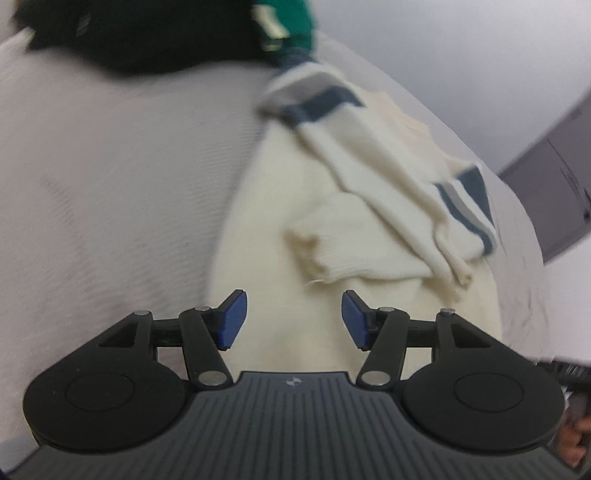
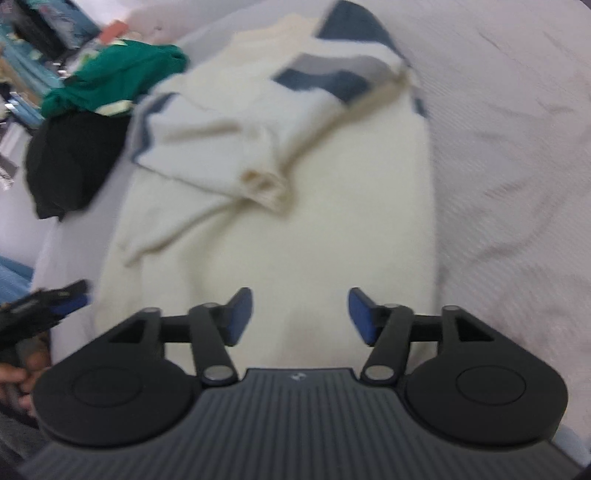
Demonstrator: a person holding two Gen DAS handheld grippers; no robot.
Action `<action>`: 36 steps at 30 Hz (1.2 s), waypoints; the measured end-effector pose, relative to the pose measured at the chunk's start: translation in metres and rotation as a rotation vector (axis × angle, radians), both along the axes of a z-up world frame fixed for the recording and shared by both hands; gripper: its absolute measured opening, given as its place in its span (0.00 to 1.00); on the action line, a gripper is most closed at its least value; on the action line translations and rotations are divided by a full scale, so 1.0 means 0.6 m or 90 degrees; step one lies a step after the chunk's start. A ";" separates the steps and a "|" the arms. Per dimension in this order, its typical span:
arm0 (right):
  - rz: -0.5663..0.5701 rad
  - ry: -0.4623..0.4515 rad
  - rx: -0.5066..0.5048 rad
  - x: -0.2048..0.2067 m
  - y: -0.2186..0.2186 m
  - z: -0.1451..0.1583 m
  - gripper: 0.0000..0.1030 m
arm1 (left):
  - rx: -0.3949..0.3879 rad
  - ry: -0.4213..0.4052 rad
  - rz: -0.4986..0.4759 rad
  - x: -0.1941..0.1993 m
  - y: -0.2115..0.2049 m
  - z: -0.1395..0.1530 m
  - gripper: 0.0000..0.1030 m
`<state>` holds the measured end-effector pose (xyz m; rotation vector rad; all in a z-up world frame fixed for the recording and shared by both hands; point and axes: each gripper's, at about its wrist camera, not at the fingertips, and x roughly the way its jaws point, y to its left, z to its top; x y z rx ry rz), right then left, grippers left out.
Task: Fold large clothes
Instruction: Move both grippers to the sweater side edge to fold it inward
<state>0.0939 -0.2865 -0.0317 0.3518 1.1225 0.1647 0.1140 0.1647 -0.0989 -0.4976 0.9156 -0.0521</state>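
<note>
A cream knit sweater [image 1: 295, 229] with navy and grey stripes lies on a white bedsheet [image 1: 110, 184], both sleeves folded over its body. It also shows in the right wrist view [image 2: 314, 229]. My left gripper [image 1: 293, 319] is open and empty, just above the sweater's near hem. My right gripper [image 2: 301, 315] is open and empty over the sweater's lower part. The left gripper [image 2: 48, 306] shows at the left edge of the right wrist view, held in a hand.
A black garment [image 2: 74, 158] and a green garment [image 2: 122, 77] lie piled beyond the sweater on the bed; they also show in the left wrist view, the black one [image 1: 147, 33]. Cluttered shelves [image 2: 33, 44] stand beyond. A grey cabinet [image 1: 554, 184] is at the right.
</note>
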 end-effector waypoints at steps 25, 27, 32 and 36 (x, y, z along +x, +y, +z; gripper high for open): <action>-0.105 0.092 0.188 0.054 -0.074 -0.091 0.72 | -0.134 0.086 0.030 0.033 0.042 -0.066 0.63; -0.088 0.072 0.228 0.048 -0.073 -0.083 0.72 | -0.163 0.059 0.012 0.022 0.042 -0.062 0.63; -0.035 0.003 0.313 0.039 -0.067 -0.064 0.72 | -0.197 0.027 -0.022 0.013 0.034 -0.055 0.63; -0.015 0.000 0.342 0.042 -0.061 -0.060 0.72 | -0.173 0.069 -0.008 0.014 0.030 -0.062 0.63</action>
